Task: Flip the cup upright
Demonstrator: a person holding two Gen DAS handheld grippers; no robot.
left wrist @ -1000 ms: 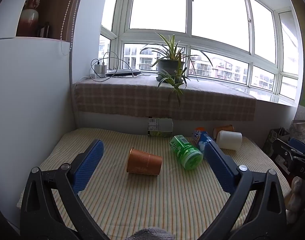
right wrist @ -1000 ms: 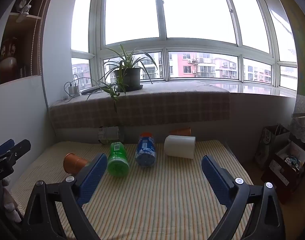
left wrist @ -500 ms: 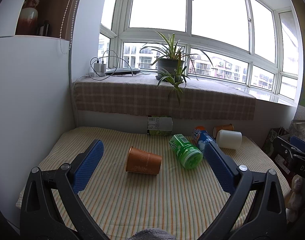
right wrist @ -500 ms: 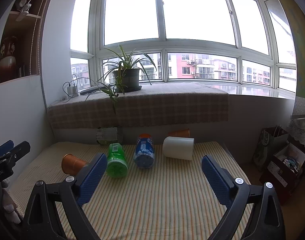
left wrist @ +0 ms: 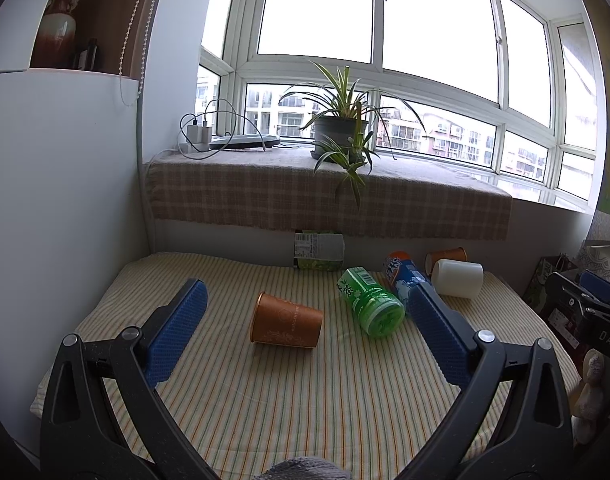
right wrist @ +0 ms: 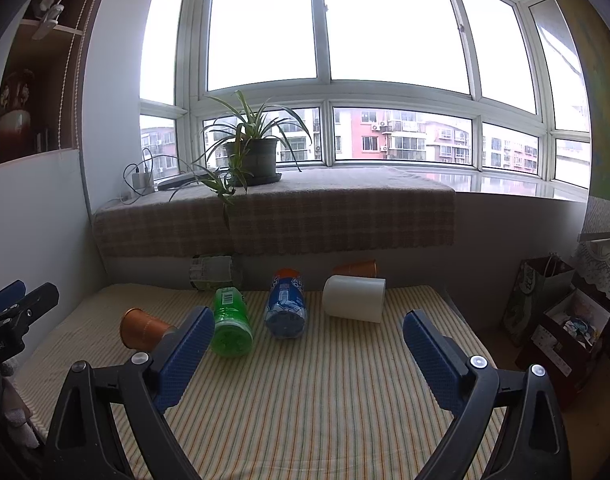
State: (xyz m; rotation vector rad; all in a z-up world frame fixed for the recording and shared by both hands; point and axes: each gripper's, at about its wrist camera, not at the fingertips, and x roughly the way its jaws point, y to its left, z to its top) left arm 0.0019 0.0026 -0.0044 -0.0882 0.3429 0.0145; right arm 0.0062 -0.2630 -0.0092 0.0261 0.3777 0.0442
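An orange cup (left wrist: 285, 325) lies on its side on the striped tablecloth (left wrist: 313, 400), straight ahead of my left gripper (left wrist: 305, 294), which is open, empty and short of it. The cup also shows at the left in the right wrist view (right wrist: 143, 327). A white cup (right wrist: 353, 298) lies on its side at the back, and a second orange cup (right wrist: 357, 268) lies behind it. My right gripper (right wrist: 309, 316) is open and empty, above the cloth in front of the white cup.
A green bottle (left wrist: 371, 302) and a blue soda bottle (left wrist: 403, 276) lie on their sides between the cups. A clear bottle (left wrist: 319, 250) lies against the back wall. A plant pot (left wrist: 339, 138) stands on the sill. Bags and boxes (right wrist: 557, 316) stand at right.
Both grippers have drifted slightly; the views barely shift. No object on the table has moved.
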